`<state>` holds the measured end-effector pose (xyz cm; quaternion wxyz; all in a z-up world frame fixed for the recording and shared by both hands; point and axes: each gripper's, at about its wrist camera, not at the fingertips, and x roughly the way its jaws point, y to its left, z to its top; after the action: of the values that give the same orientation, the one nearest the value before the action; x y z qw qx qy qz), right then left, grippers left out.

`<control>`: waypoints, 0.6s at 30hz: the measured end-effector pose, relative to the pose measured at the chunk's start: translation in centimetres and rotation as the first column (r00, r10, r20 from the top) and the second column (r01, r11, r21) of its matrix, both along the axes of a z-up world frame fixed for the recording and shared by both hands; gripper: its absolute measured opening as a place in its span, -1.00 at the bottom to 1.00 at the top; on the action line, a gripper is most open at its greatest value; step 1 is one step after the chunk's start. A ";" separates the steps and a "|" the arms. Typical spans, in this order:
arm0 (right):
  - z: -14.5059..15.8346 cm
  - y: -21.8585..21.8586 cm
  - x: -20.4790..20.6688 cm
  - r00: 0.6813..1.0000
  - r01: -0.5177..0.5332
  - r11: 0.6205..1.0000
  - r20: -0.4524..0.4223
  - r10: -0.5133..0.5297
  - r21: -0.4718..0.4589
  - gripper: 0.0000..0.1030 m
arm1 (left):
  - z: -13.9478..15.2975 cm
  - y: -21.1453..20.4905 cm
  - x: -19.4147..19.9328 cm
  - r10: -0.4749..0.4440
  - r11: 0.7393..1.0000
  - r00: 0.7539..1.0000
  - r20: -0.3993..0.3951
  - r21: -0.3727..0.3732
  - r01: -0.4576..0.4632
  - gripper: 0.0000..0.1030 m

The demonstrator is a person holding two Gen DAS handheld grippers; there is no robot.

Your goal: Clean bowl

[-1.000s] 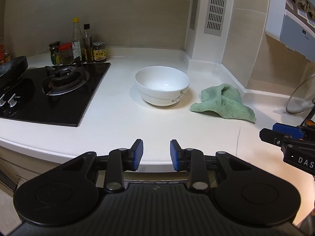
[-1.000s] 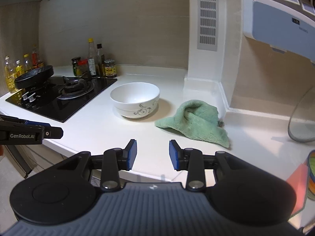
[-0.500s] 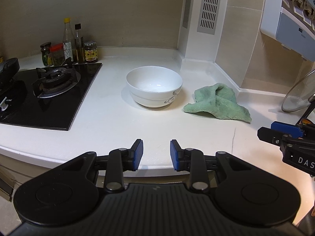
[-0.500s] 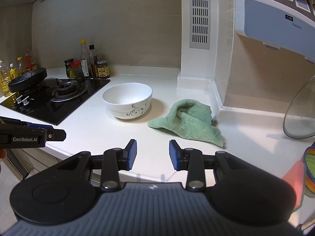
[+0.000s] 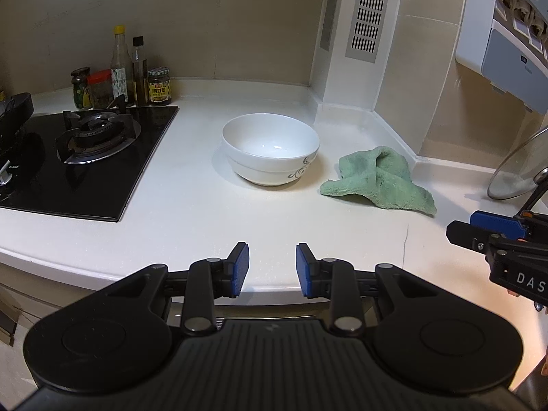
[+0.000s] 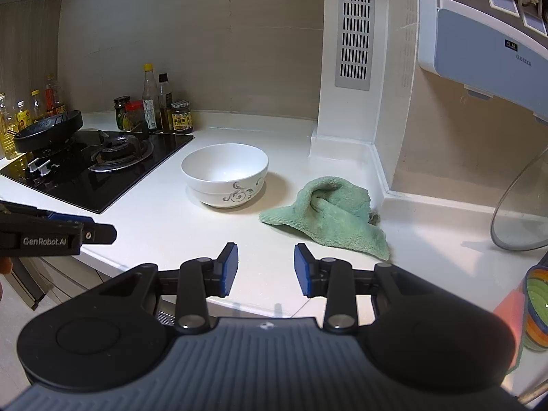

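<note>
Approach is what the last second shows: both wrist views have swung slightly, so bowl and cloth sit a little differently in frame, yet neither has been touched, which I read as the task not properly begun. Gas hob [image 5: 78, 157], black glossy glass with a cast-iron burner, lies at 10 o'clock in the left wrist view, with jars and bottles [image 5: 120, 78] ranked behind it. Left gripper [image 5: 270, 269] hangs over the counter edge, its blue ribbed pads parted and holding nothing. White bowl [image 5: 270, 149], glazed ceramic, round and deep with a grey scroll on its side, stands upright at 12 o'clock on the pale, faintly speckled worktop [image 5: 191, 219]. Green cloth [image 6: 328, 215], soft terry, rumpled into a peaked heap, lies just beside the bowl at 1 o'clock, apart from it. Right gripper [image 6: 262, 269] is likewise spread and empty, short of the cloth. Glass lid [image 6: 520, 205] leans at 3 o'clock.
</note>
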<state>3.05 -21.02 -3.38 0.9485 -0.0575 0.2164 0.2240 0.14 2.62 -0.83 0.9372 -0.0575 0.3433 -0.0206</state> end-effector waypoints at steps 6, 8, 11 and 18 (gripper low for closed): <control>0.0 0.5 -0.4 1.000 -0.013 1.000 0.006 0.013 -0.012 -0.39 | 0.4 0.3 -0.1 -0.004 1.000 1.000 0.016 -0.001 0.004 -0.31; 0.2 0.5 -0.5 1.000 -0.011 1.000 0.010 0.011 -0.014 -0.39 | 0.5 0.3 -0.2 -0.004 1.000 1.000 0.018 0.000 0.004 -0.31; 0.3 0.5 -0.6 1.000 -0.009 1.000 0.012 0.010 -0.015 -0.39 | 0.5 0.3 -0.4 0.000 1.000 1.000 0.014 0.001 0.000 -0.31; -0.4 0.2 0.1 1.000 -0.008 1.000 -0.014 0.008 -0.019 -0.39 | 0.1 0.2 0.4 -0.005 1.000 1.000 -0.005 -0.002 0.005 -0.31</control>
<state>3.16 -20.83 -3.79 0.9455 -0.0658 0.2249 0.2261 0.53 2.85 -0.73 0.9362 -0.0576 0.3460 -0.0232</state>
